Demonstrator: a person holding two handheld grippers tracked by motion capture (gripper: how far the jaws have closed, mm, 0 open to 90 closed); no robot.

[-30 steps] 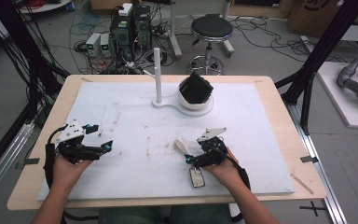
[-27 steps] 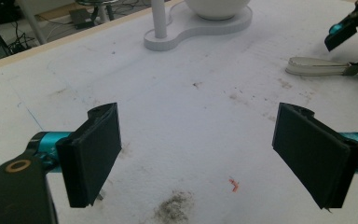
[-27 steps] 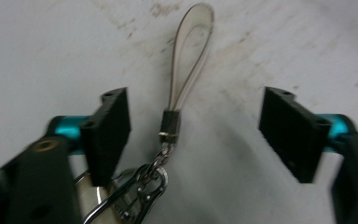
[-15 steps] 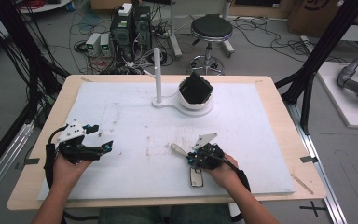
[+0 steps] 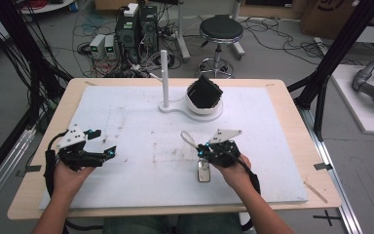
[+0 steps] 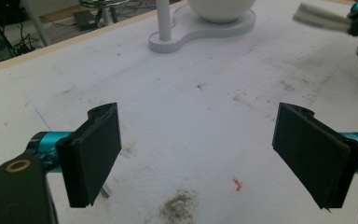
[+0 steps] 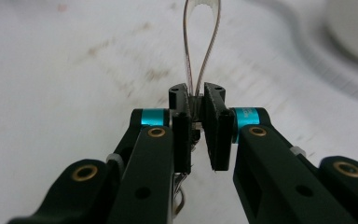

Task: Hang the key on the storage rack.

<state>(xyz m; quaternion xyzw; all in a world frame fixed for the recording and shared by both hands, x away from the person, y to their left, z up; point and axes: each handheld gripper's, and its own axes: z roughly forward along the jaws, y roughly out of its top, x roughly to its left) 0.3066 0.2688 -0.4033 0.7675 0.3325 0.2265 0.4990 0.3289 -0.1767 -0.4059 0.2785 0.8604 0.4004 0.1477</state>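
The right gripper (image 5: pixel 200 147) is clamped on a thin looped strap (image 7: pixel 200 42) — its jaws have just been closing, and the two strands run pinched between the pads, the loop arching out past the tips toward the white stand (image 5: pixel 191 105). A small metal piece (image 5: pixel 203 171) hangs below the hand near the white mat (image 5: pixel 272 146). The left gripper (image 5: pixel 104 155) rests near the mat's left edge — jaws spread wide, nothing between them.

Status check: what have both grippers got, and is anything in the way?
Right gripper shut on the clear strap loop, its metal buckle hanging below. Left gripper open, nothing between its jaws. White stand well beyond, mat between bare.
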